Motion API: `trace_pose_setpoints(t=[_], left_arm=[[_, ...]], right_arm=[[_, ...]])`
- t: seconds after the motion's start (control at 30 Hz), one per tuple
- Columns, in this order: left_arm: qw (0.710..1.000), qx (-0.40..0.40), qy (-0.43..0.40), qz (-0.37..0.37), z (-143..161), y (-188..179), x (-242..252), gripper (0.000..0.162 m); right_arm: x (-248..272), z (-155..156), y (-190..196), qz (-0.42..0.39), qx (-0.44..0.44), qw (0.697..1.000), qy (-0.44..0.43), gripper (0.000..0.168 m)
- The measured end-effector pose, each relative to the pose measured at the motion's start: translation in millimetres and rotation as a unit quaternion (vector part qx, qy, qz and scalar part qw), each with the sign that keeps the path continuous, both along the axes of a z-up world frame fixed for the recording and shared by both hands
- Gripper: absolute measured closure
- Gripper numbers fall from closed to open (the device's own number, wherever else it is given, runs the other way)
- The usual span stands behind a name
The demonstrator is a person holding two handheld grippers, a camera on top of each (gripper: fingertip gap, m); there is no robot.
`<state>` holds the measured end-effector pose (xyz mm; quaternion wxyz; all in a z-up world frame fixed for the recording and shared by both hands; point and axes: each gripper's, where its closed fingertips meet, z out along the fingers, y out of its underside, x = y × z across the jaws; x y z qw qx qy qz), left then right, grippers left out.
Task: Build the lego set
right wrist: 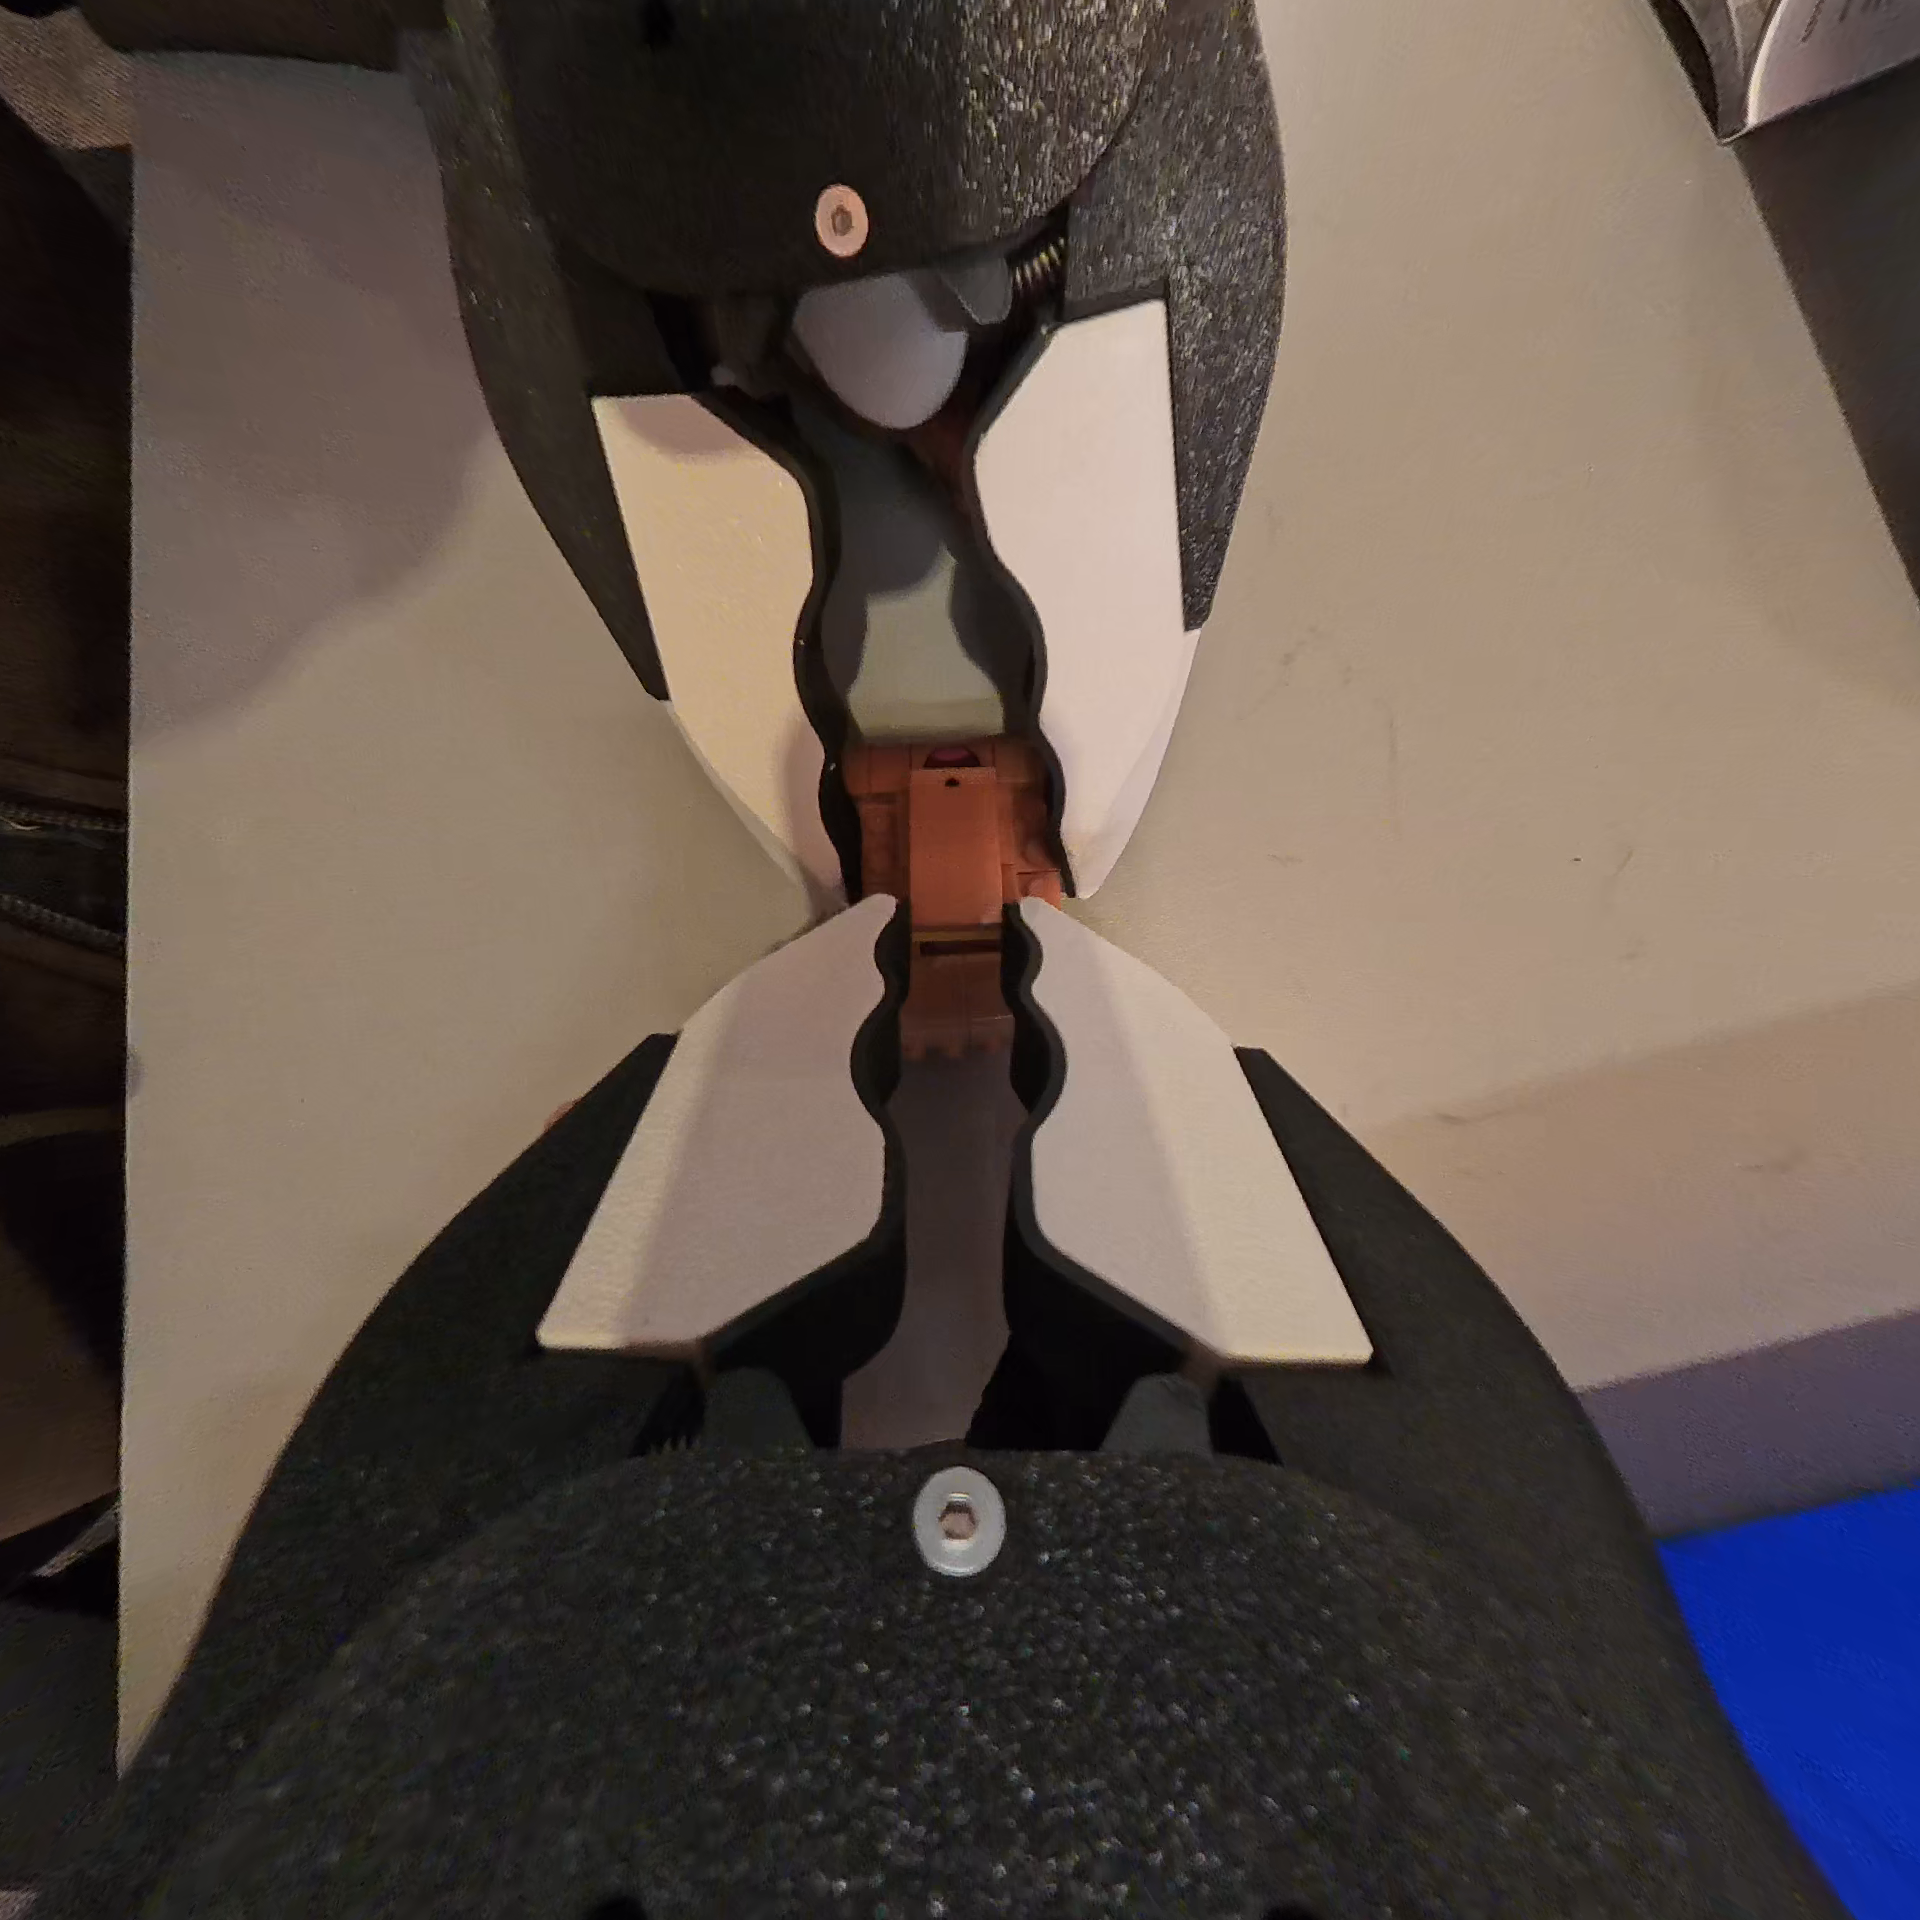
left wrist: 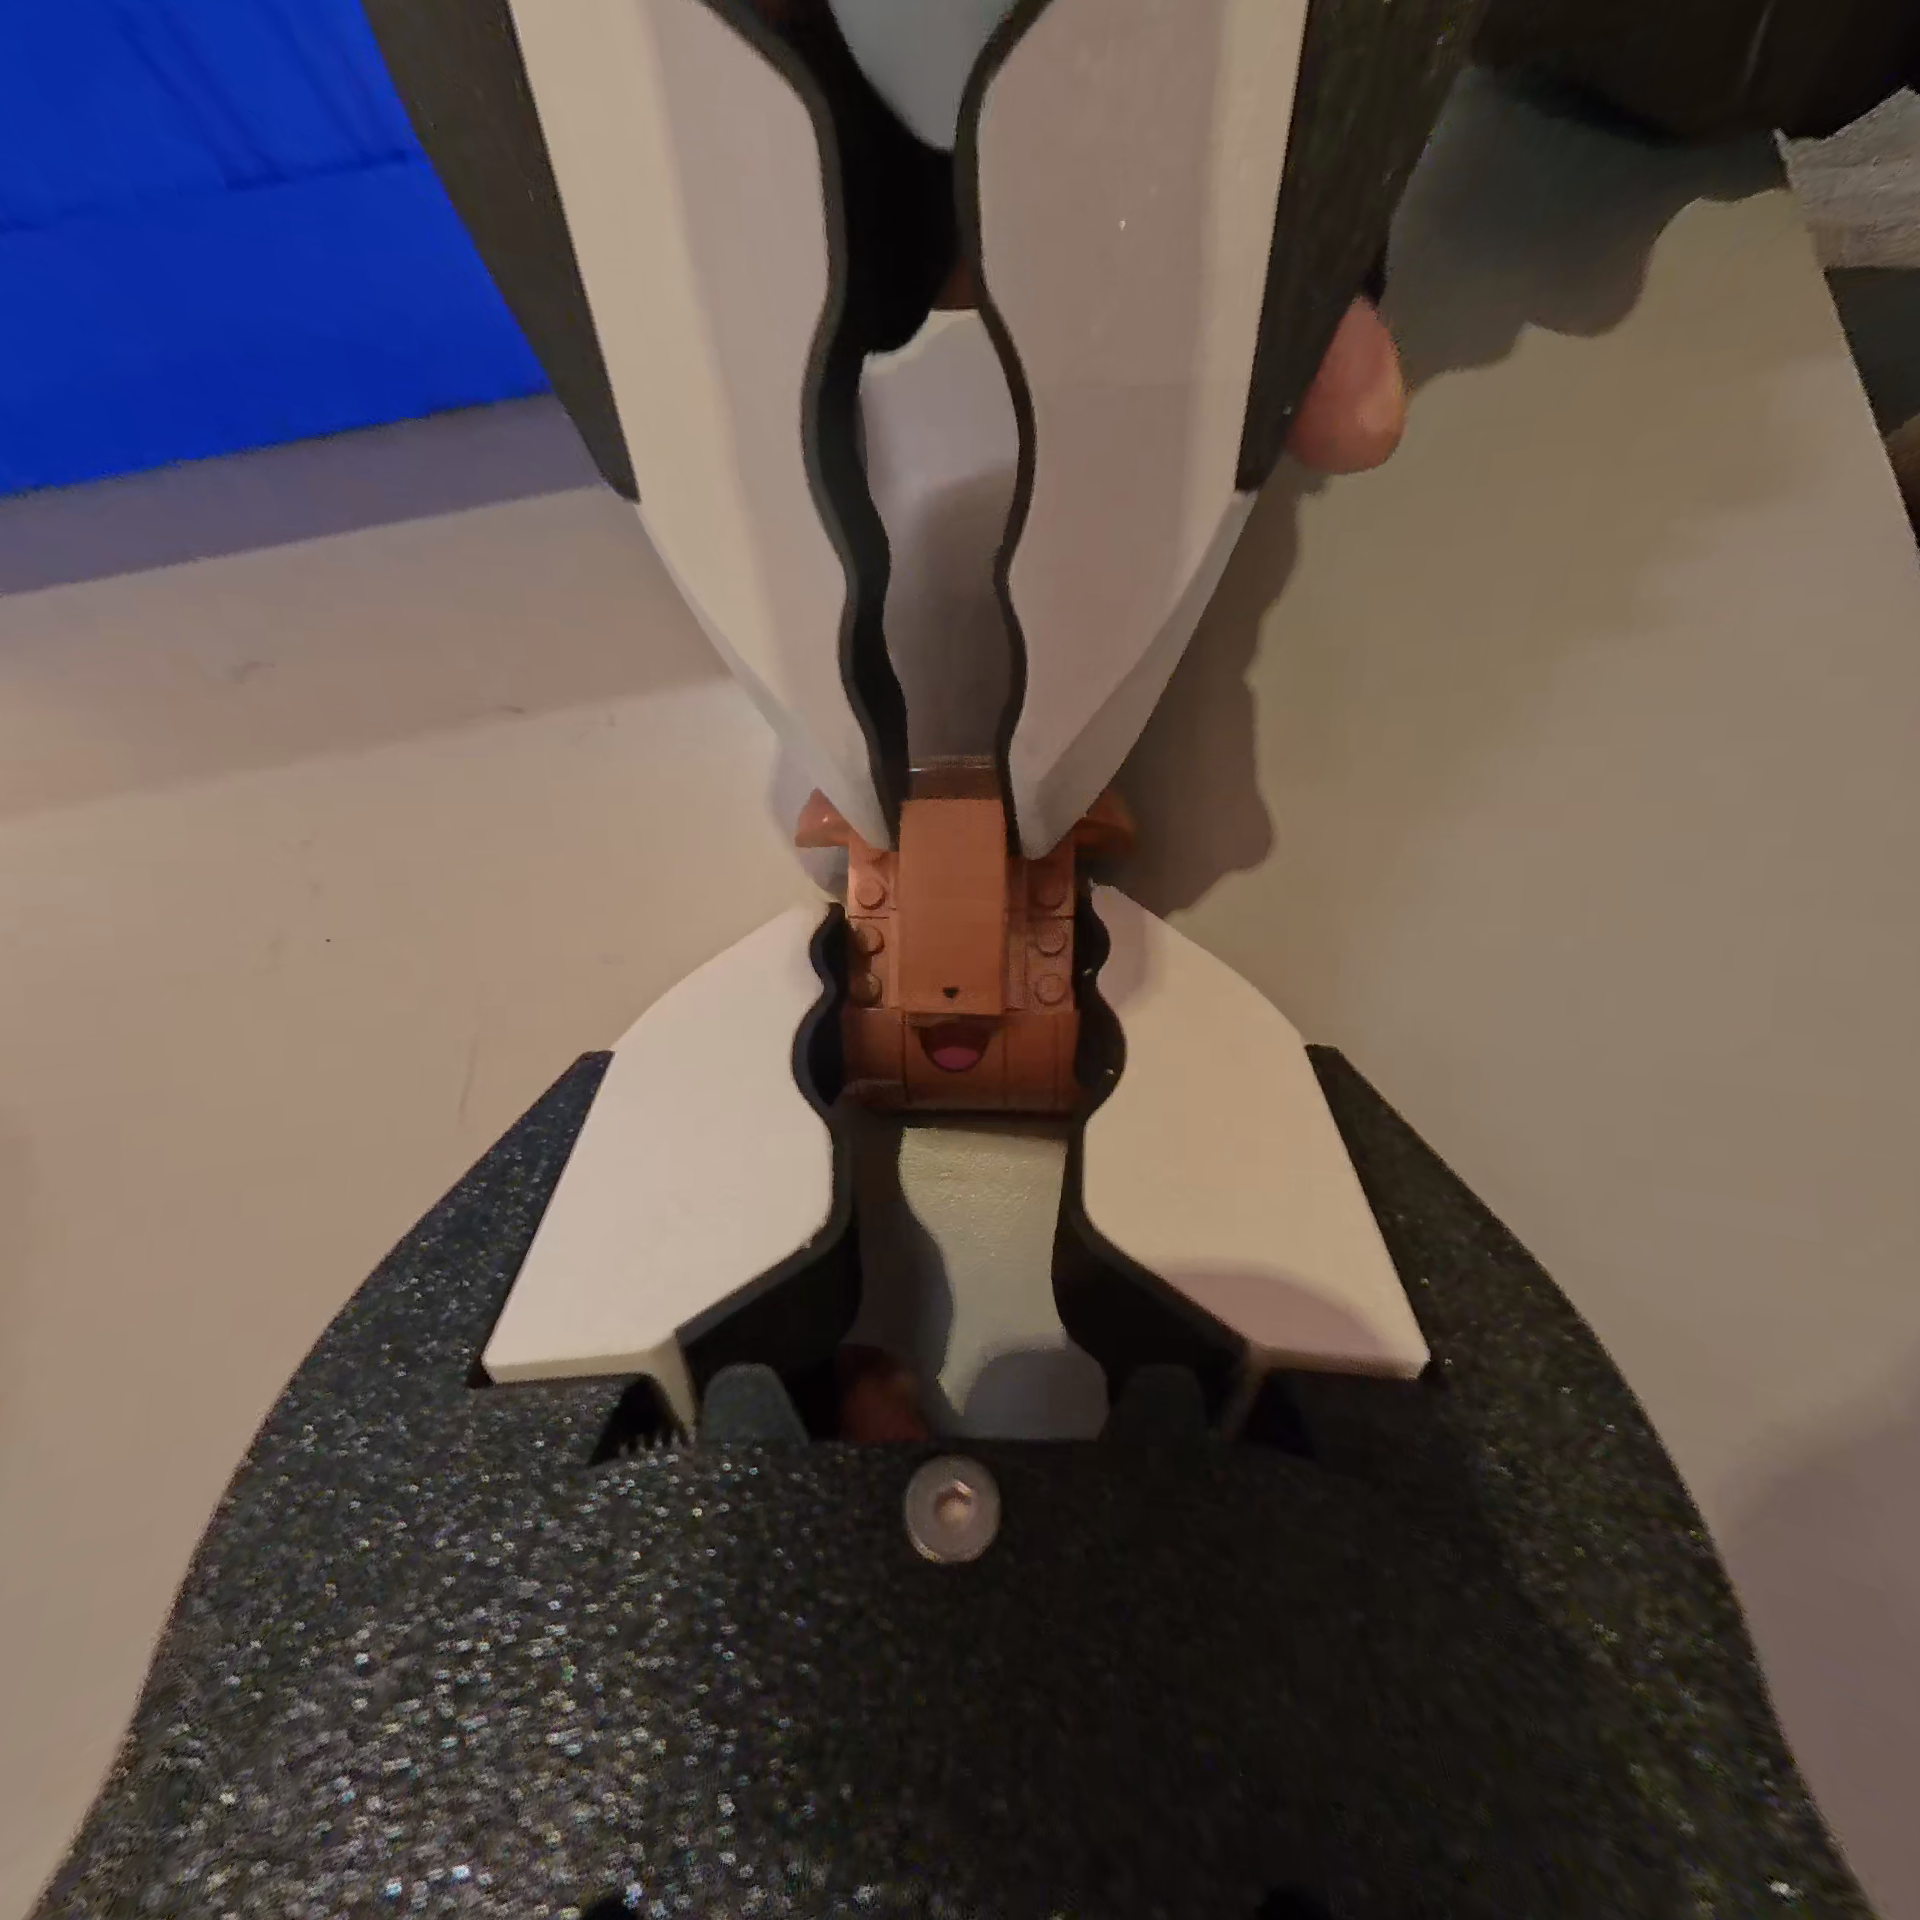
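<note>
your left gripper (left wrist: 956, 997) nearest lens, white fingers clamped on sides of brown lego build (left wrist: 956, 977), printed smiling face toward camera, studs on both flanks; build held off pale table (left wrist: 312, 831). your right gripper (left wrist: 951, 821) comes in from opposite end, tips pinching smooth brown tile (left wrist: 951, 883) on build's top. right wrist view: right gripper (right wrist: 956, 914) closed on near end of build (right wrist: 951, 831), left gripper (right wrist: 945, 810) gripping far end. fingertip (left wrist: 1351, 395) of your hand on right gripper's body. blue surface (left wrist: 208, 239) beyond table edge
</note>
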<state>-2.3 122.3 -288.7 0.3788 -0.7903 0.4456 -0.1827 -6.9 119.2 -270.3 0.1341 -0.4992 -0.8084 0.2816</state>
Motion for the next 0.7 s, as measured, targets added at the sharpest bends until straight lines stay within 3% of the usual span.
trace_pose_setpoints(t=[0.7], left_arm=[[1.000, 0.010, -0.017, -0.004, 8.2, -0.5, 1.1, 0.121]], right_arm=[[-0.1, 5.6, 1.0, 0.005, -0.005, 1.000, 0.024, 0.151]])
